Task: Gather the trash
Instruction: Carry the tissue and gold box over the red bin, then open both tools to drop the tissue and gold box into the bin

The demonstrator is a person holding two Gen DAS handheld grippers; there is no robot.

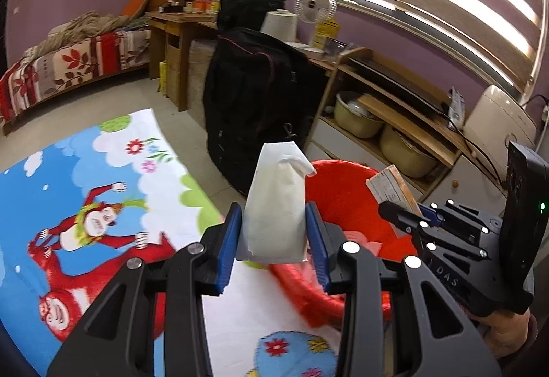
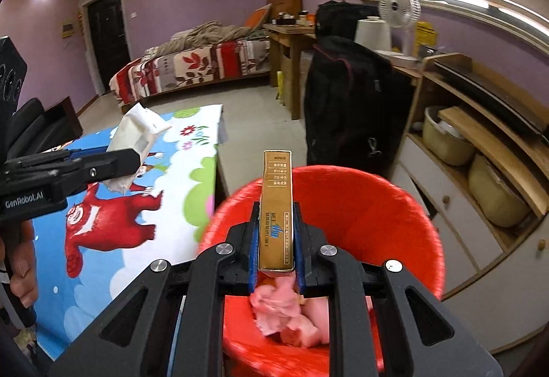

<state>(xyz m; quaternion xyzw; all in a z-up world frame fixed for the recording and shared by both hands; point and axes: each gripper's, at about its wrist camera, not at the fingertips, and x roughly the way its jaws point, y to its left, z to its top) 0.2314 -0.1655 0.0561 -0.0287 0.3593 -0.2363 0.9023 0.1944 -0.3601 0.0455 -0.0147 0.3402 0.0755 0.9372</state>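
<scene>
Two grippers, each holding one piece of trash, at one red bin.

The left gripper (image 1: 274,239) has its blue-padded fingers (image 1: 230,236) partly closed, pressed on both sides of a crumpled white paper bag (image 1: 276,205), which stands upright between them, beside and partly in front of the red trash bin (image 1: 346,198). The right gripper (image 2: 276,239) has its fingers (image 2: 254,250) clamped tight on a slim gold carton (image 2: 277,205), held upright over the bin's open mouth. Inside the bin lies a heap of pink crumpled paper (image 2: 284,308); the number of pieces cannot be told. The bin sits at the edge of one cartoon play mat (image 2: 120,205) on the floor. Behind it stand one black suitcase (image 2: 346,109) and a wooden shelf unit (image 2: 497,143) with two cream pots. One white fan (image 2: 399,10) stands above.
</scene>
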